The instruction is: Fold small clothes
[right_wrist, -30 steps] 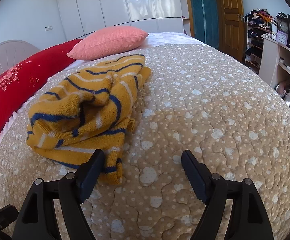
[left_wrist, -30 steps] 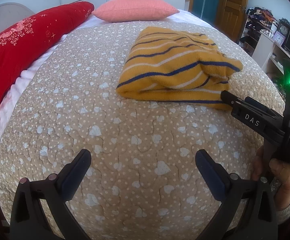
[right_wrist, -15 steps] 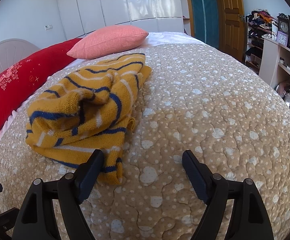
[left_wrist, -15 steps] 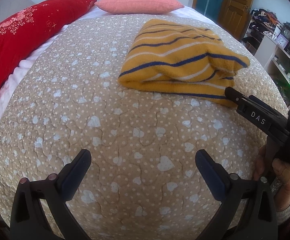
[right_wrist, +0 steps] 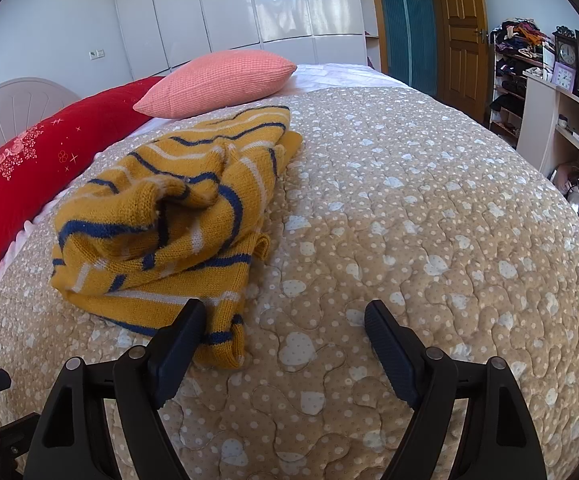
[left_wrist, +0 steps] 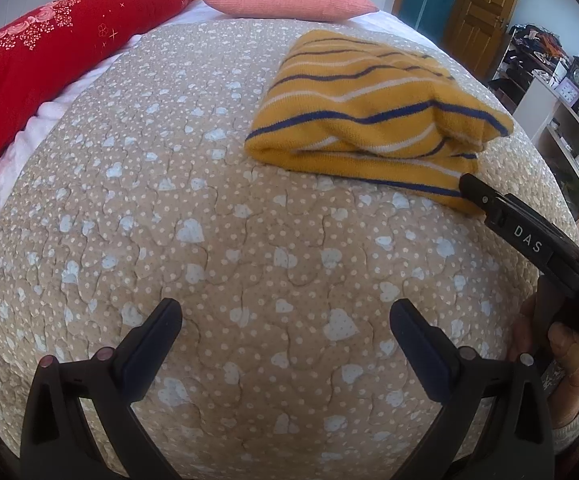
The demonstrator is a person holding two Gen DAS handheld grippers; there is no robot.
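Since a second ago the left gripper (left_wrist: 285,326) has tipped down toward the bed, so the pillows sit higher in its view, while the right gripper (right_wrist: 283,330) has barely shifted. Both pairs of tongs hang released, jaws spread wide with nothing between them, hovering over the quilt (left_wrist: 217,240). From the left wrist view the right gripper (left_wrist: 527,242) comes in from the right edge, its tip just at the near corner of the sweater (left_wrist: 369,116), though whether it touches the knit I cannot tell; a bare hand (left_wrist: 565,340) grips its handle. In the right wrist view the left finger (right_wrist: 179,340) stands in front of the hem of the sweater (right_wrist: 173,224). This garment is a mustard-yellow knit with navy and white stripes, folded into a thick, loose bundle: the upper layers bulge and gape at one end, and the lower layer pokes out beyond them as a flat flap. It lies on the beige, heart-dotted quilt near the middle of the bed, ahead of and to the right of the left tongs. Beyond it rests a pink pillow (right_wrist: 217,80), with a long red bolster (left_wrist: 49,68) along the bed's left side, and white wardrobe doors (right_wrist: 249,4) stand behind.
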